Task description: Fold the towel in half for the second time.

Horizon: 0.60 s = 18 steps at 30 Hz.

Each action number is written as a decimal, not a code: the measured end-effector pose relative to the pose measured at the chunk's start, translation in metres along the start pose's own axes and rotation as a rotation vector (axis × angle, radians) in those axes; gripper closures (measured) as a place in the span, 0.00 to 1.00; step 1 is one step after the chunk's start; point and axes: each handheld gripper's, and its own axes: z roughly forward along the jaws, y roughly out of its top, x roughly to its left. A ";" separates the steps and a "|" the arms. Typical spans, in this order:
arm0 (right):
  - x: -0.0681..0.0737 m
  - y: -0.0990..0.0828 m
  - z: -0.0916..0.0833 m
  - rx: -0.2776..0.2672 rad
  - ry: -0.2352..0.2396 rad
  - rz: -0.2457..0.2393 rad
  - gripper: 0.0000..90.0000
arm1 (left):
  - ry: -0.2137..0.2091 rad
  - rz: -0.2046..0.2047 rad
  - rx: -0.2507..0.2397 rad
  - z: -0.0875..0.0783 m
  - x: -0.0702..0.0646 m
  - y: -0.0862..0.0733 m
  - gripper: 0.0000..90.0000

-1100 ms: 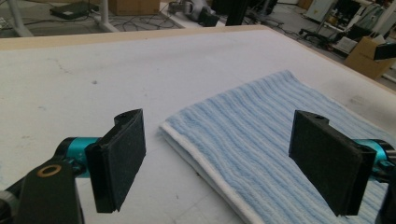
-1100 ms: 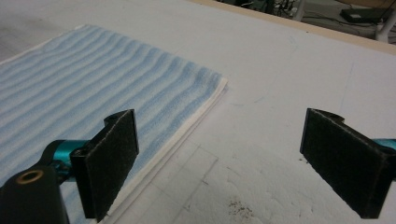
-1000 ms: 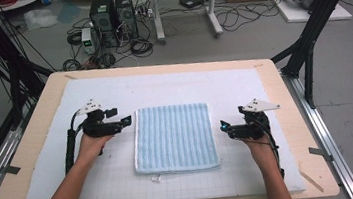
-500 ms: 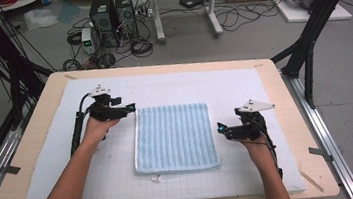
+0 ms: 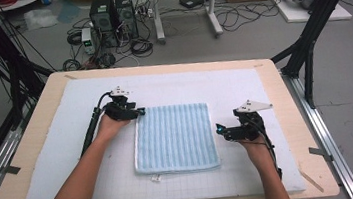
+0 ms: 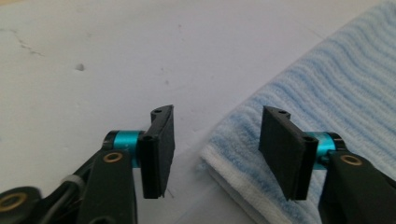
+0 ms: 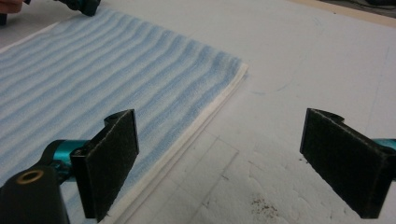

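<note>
A folded light-blue striped towel (image 5: 176, 137) lies flat in the middle of the white mat (image 5: 243, 84). My left gripper (image 5: 138, 113) is at the towel's far left corner. In the left gripper view the jaws (image 6: 219, 112) have just been closing. The corner of the towel (image 6: 336, 93) lies low between them with a gap still at each pad. My right gripper (image 5: 220, 131) rests just off the towel's right edge. Its jaws (image 7: 233, 163) stand wide open over bare mat, with the towel (image 7: 93, 79) beside the left pad.
The mat covers most of a wooden table (image 5: 31, 146). Black frame legs (image 5: 309, 49) stand at the table's corners. Computer towers (image 5: 111, 11) and cables lie on the floor beyond the far edge. A small white tag (image 5: 156, 178) sticks out at the towel's near edge.
My left hand has moved forward and to the right, up to the towel's far left corner, and its jaws have narrowed. The right hand and the towel have stayed where they were.
</note>
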 end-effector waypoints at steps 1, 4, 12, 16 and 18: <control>0.000 0.000 0.001 0.002 0.002 0.002 0.12 | 0.009 -0.001 -0.001 0.000 0.000 0.000 0.57; 0.000 0.002 0.004 0.007 0.009 0.017 0.12 | -0.010 0.003 -0.004 -0.001 0.000 0.000 0.68; -0.004 0.011 0.034 0.065 0.047 0.032 0.12 | -0.076 -0.001 -0.017 0.000 -0.001 -0.001 0.94; -0.012 0.024 0.060 0.100 0.046 0.044 0.12 | -0.079 -0.009 -0.019 0.000 0.000 -0.002 0.94; -0.015 0.030 0.073 0.116 0.044 0.034 0.12 | -0.080 -0.014 -0.021 0.000 0.000 -0.002 0.94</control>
